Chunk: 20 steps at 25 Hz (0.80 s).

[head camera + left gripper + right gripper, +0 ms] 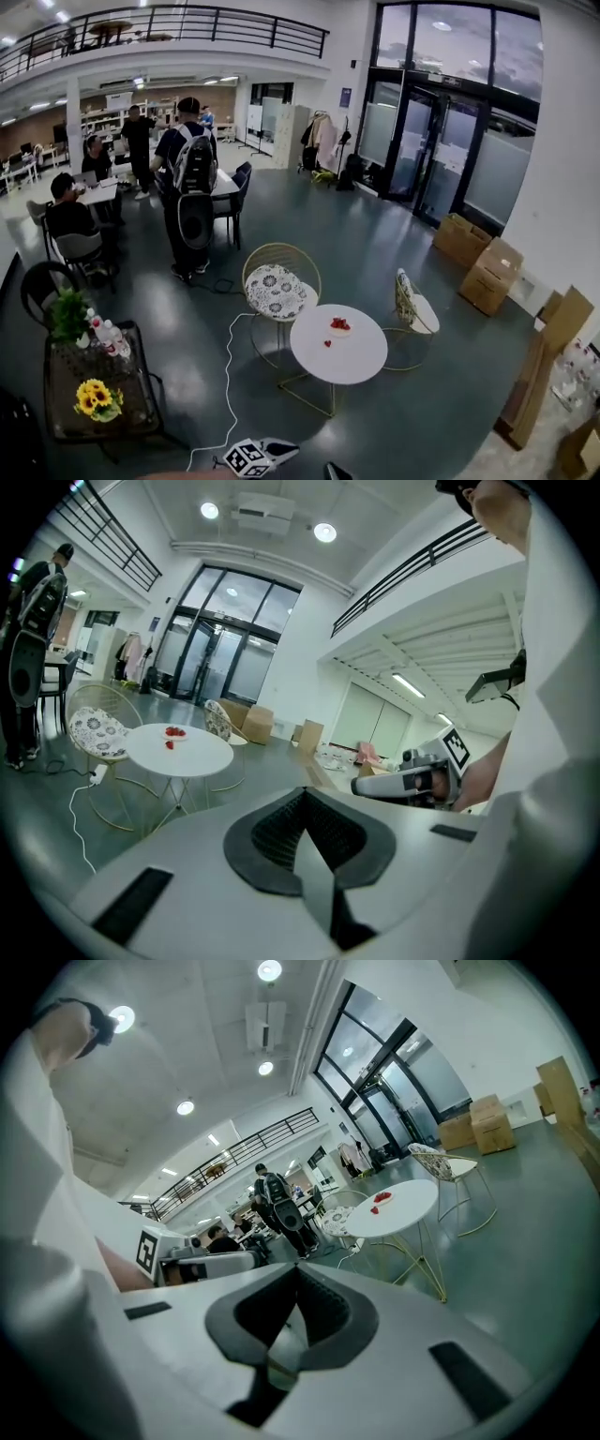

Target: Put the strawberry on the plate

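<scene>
A round white table (352, 361) stands a few steps ahead. On it sits a small plate (339, 327) with red strawberries, and one loose strawberry (327, 343) lies just in front of the plate. The left gripper view shows the plate (174, 731) and loose strawberry (169, 745) far off; the right gripper view shows its plate (382, 1197) too. My left gripper (258, 457) (302, 803) and right gripper (337, 472) (292, 1283) hang at the bottom edge, far from the table, both shut and holding nothing.
A gold wire chair (278, 281) with a patterned cushion and a second chair (412, 314) flank the table. A white cable (225, 394) runs across the floor. A dark side table (94, 384) with flowers stands left. Cardboard boxes (483, 267) sit right. People (187, 187) stand behind.
</scene>
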{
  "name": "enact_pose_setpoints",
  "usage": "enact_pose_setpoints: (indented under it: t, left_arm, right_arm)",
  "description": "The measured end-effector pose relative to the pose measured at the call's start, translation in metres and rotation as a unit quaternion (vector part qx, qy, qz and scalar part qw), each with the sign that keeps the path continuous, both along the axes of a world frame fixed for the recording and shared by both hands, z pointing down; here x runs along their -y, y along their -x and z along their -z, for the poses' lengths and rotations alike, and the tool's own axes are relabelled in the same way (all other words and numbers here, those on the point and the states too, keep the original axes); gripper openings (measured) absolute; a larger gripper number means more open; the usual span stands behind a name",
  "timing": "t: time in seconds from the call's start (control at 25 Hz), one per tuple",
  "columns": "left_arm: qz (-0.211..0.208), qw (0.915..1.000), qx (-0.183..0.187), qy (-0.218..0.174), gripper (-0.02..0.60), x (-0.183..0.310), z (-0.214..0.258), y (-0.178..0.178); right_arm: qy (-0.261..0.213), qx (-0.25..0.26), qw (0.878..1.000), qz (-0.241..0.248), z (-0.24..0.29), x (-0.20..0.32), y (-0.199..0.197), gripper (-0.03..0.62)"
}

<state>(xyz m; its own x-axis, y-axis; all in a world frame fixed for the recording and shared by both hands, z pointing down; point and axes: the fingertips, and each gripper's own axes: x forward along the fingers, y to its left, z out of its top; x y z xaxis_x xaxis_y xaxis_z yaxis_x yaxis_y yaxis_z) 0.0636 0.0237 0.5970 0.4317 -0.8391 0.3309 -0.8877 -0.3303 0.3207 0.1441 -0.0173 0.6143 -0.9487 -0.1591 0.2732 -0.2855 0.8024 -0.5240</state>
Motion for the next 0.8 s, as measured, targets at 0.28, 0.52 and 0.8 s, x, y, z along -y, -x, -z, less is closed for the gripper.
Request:
enact_pose_setpoints:
  t: [0.28, 0.52, 0.8]
  left_arm:
    - [0.019, 0.9996, -0.019, 0.006, 0.006, 0.043, 0.006, 0.034]
    - [0.005, 0.9997, -0.021, -0.012, 0.006, 0.104, 0.015, 0.082]
    - [-0.017, 0.9992, -0.022, -0.03, 0.006, 0.16, 0.025, 0.14]
  right_arm:
    - [0.006, -0.003, 1.0, -0.011, 0.01, 0.035, 0.015, 0.006]
    - [-0.015, -0.01, 0.999, -0.028, 0.026, 0.091, 0.063, 0.006]
    - [-0.03, -0.012, 0.998, -0.058, 0.037, 0.149, 0.117, 0.006]
